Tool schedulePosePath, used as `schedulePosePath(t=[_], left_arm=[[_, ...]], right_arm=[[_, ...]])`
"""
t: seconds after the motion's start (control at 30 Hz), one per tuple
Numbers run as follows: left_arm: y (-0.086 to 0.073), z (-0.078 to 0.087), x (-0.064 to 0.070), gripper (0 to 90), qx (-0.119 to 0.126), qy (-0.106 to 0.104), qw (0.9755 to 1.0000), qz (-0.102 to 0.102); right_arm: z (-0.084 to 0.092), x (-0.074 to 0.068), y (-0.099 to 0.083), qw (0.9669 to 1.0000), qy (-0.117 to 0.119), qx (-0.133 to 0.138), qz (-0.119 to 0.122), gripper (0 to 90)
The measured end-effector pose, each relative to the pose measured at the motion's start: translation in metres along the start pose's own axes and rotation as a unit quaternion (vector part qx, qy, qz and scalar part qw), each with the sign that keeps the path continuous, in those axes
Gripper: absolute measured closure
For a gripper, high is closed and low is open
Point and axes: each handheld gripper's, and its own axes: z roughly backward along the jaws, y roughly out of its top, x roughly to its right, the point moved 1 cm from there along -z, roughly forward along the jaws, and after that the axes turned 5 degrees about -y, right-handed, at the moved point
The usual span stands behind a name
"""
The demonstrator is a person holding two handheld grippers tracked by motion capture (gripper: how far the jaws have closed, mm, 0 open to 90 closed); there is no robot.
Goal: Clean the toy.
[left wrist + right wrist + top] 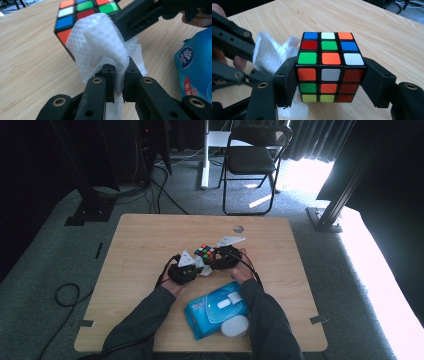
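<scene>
Your right gripper (329, 82) pinches the puzzle cube (329, 65) between its two black jaws, one jaw flat on each side face, and the cube stands upright on the wooden table (387, 32). In the high view the cube (204, 252) sits near the middle of the table (140, 245), at about 12 o'clock from your two hands, with the right gripper (220, 260) at 4 o'clock of it.

Your left gripper (117, 82) has its jaws pressed almost together, and they pinch a white wipe (100, 45). The wipe bulges out above the jaws and lies against one side face of the cube (75, 15), so it covers a part of the coloured squares there. In the right gripper view the wipe (272, 52) shows at 9 o'clock of the cube, touching the cube's left side, and a part of it comes out below the left jaw. In the high view the left gripper (192, 265) is at 7 o'clock of the cube.

A blue pack of wipes (217, 307) lies on the table between your forearms, at 6 o'clock of the cube and apart from it. Its white lid (235, 326) stands open at its near end
</scene>
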Motion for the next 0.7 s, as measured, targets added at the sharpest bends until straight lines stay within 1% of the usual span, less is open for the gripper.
schedulePosePath(t=[0.17,0.23,0.37,0.43,0.53,0.63,0.7], left_arm=[[0.002,0.004,-0.003,82.6,0.008,0.006,0.9999,0.006],[0.003,0.008,-0.006,82.6,0.016,0.01,0.9998,0.01],[0.004,0.012,-0.01,82.4,0.024,0.014,0.9995,0.016],[0.001,0.013,-0.016,82.0,0.031,0.019,0.9988,0.032],[-0.002,0.012,-0.02,81.9,0.028,0.022,0.9986,0.04],[-0.004,0.01,-0.02,81.9,0.02,0.023,0.9988,0.039],[-0.006,0.007,-0.021,81.8,0.015,0.023,0.9988,0.042]], right_arm=[[-0.001,0.0,-0.002,1.0,0.0,-0.004,0.001,34.4],[-0.001,0.0,-0.002,1.0,0.001,-0.005,0.002,34.4],[-0.002,-0.001,-0.004,0.9998,0.004,-0.015,0.009,34.4],[-0.002,0.0,-0.005,0.9998,0.008,-0.015,0.008,34.4],[-0.002,-0.001,-0.005,0.9998,0.008,-0.017,0.011,34.4],[-0.002,-0.001,-0.005,0.9998,0.009,-0.016,0.009,34.4],[-0.001,0.0,-0.004,0.9999,0.011,-0.01,0.003,34.4]])
